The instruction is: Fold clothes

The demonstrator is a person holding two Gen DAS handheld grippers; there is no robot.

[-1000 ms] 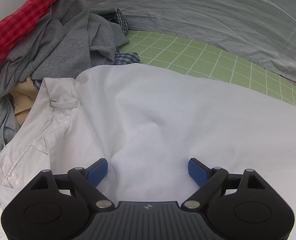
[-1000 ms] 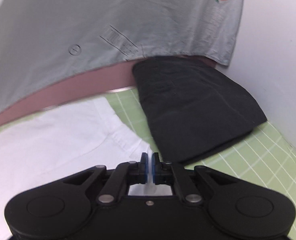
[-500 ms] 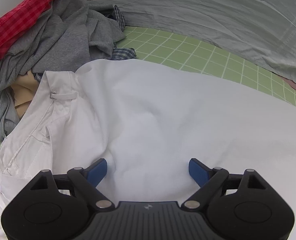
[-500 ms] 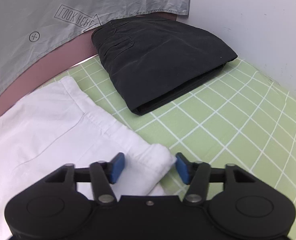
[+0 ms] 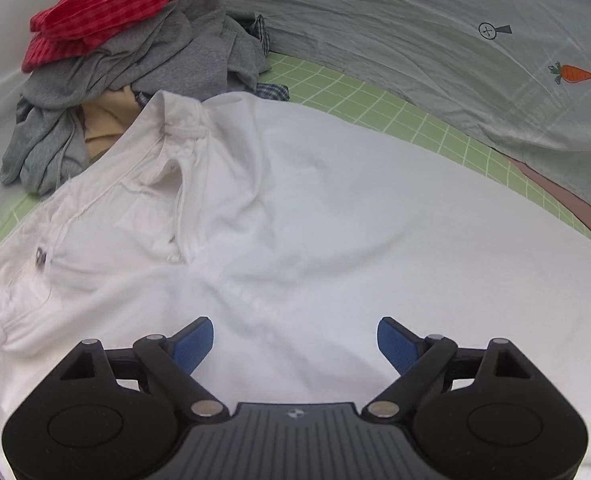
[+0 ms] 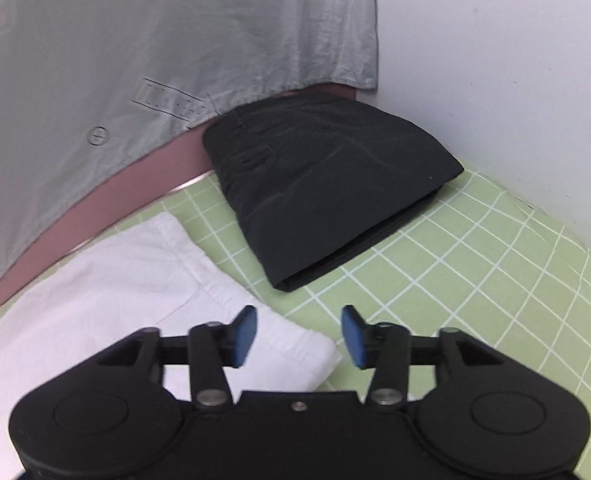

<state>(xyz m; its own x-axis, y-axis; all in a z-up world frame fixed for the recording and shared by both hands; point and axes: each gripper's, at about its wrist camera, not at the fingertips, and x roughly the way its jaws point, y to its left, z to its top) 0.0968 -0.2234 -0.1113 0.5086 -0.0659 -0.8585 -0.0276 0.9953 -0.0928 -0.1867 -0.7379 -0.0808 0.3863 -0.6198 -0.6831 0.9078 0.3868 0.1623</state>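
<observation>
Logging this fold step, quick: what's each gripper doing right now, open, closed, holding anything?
Left gripper: open, empty, above the white trousers.
Right gripper: open, jaws just opened, holding nothing; the trousers' hem corner lies below.

Grey sheet (image 5: 415,40): crossed-circle marks; boxed text illegible.

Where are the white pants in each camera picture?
Left wrist view: the white pants fill the middle and bottom, waistband at the left.
Right wrist view: their folded end lies at the lower left, beside the black folded clothes.
Shared landmark: the green checked mat.
</observation>
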